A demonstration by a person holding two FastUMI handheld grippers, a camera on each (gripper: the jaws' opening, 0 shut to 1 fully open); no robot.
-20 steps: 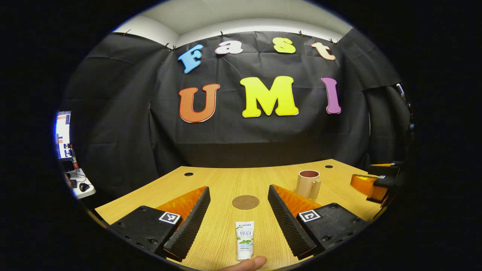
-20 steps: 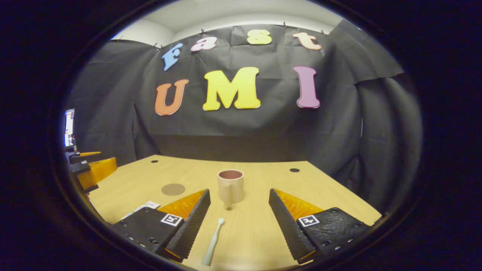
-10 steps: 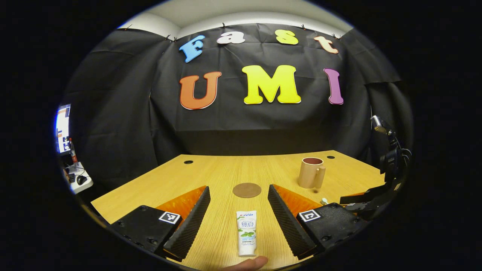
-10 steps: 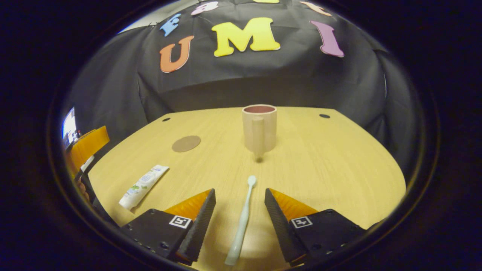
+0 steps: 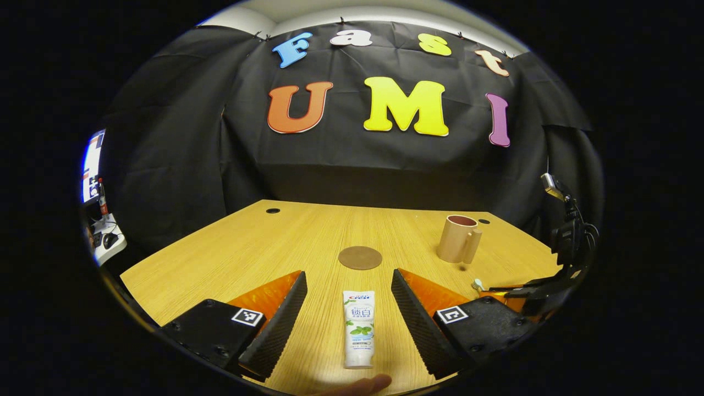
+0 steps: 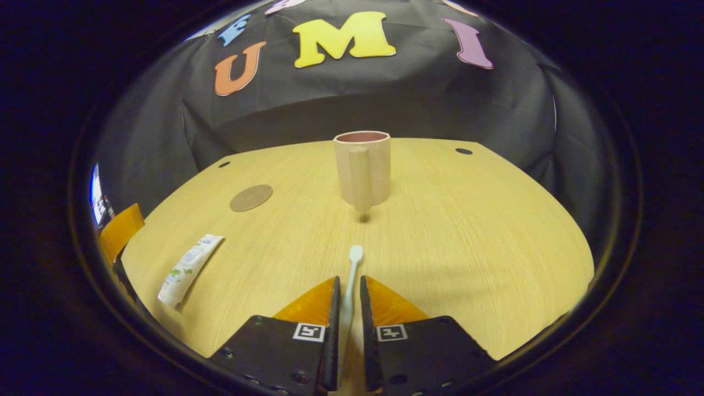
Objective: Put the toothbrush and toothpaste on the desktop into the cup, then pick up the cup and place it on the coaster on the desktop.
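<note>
Pale wood grain runs across the desktop (image 6: 467, 231), and on it every item of the task is laid out. In the right gripper view, the right gripper (image 6: 346, 308) has its fingers drawn in tight on either side of the toothbrush (image 6: 350, 286), which lies flat with its head pointing toward the cup (image 6: 362, 173); both fingers appear to press on the handle, though the brush seems to rest on the wood. The cup stands upright just beyond the brush head, handle facing the gripper, and the round coaster (image 6: 251, 197) sits well apart to its left. In the left gripper view, the left gripper (image 5: 347, 316) is spread wide, its fingers flanking the toothpaste (image 5: 358, 329) without touching it; the tube lies flat between them, cap end nearest the camera, with the coaster beyond it. The thin, smooth handle is the risk: a grip taken near one end could let the brush pivot or slip as it rises, so the head swings off line and strikes the cup's rim instead of dropping inside. A hard knock there could tip the cup, since it is tall, narrow and empty. The tube, soft and flat, may squash or slide out if pinched at its edge.
</note>
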